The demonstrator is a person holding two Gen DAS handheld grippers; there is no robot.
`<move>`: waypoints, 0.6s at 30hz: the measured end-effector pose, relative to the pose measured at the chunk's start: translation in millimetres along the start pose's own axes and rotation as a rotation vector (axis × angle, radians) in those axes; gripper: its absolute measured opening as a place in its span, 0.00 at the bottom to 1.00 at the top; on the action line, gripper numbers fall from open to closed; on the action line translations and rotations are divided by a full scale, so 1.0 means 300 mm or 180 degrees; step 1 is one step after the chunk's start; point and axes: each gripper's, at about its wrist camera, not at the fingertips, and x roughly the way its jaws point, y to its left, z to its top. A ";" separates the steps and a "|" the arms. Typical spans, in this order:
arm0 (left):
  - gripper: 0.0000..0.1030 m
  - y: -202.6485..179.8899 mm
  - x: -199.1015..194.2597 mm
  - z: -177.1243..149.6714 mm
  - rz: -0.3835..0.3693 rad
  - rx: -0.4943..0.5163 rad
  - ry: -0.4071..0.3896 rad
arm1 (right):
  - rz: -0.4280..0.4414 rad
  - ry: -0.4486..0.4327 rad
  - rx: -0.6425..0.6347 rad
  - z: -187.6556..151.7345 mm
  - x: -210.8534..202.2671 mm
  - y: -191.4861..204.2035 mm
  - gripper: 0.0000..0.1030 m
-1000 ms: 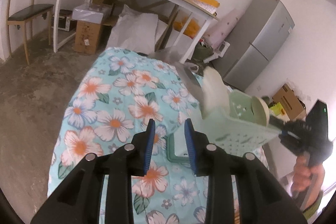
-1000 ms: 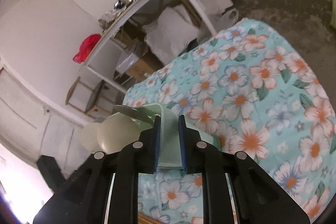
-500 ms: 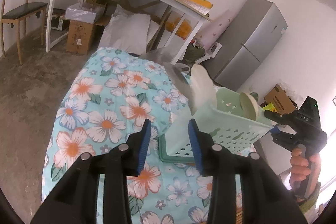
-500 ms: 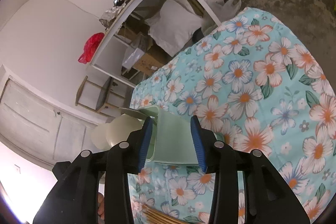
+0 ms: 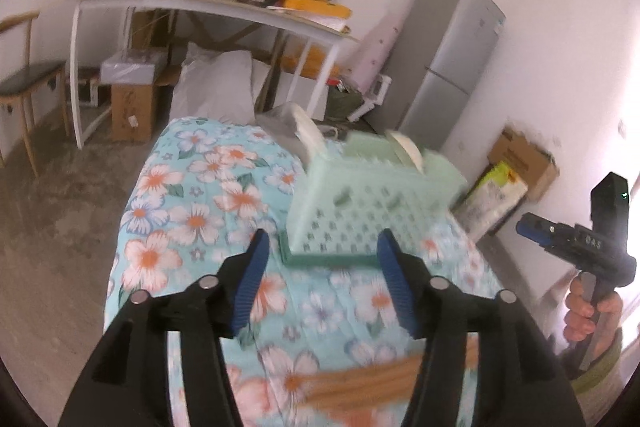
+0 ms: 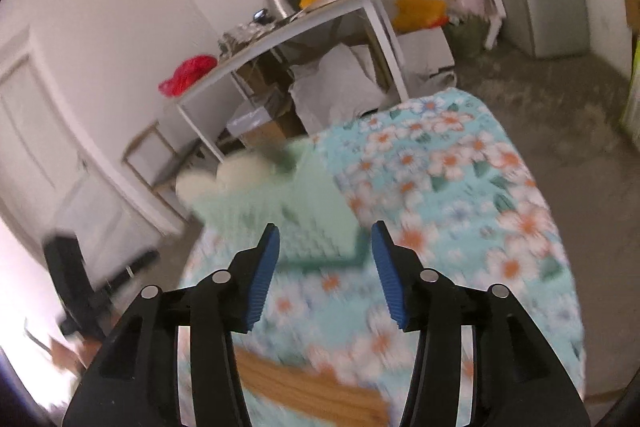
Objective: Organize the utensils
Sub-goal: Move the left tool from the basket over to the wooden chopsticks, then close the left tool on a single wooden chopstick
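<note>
A table draped in a turquoise cloth printed with orange-and-white flowers point(image 5: 192, 219) fills the middle of both wrist views, and a pale green perforated plastic utensil basket point(image 5: 368, 203) stands on it at centre frame, resting on a darker green tray point(image 5: 328, 261). At the bottom of each view, the left gripper point(image 5: 320, 281) and right gripper point(image 6: 325, 273) hold their blue-padded jaws spread wide, clear of the basket, while cream-coloured utensil heads point(image 6: 236, 173) poke above its rim.

Perforated matt plastic basket point(image 5: 360, 211) on floral cloth point(image 5: 192, 211); fingers point(image 5: 250, 281) ribbed
</note>
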 end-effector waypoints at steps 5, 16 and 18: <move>0.64 -0.118 0.020 -0.165 0.0196 0.0510 0.0353 | -0.0244 0.0205 -0.0070 -0.248 -0.016 -0.002 0.46; 0.63 -0.269 0.193 -0.392 0.0993 0.1559 0.0705 | -0.0196 0.0326 0.0228 -0.439 -0.011 -0.030 0.46; 0.63 -0.276 0.170 -0.412 0.0982 0.1619 0.0737 | -0.0169 0.0271 0.0251 -0.443 -0.020 -0.042 0.46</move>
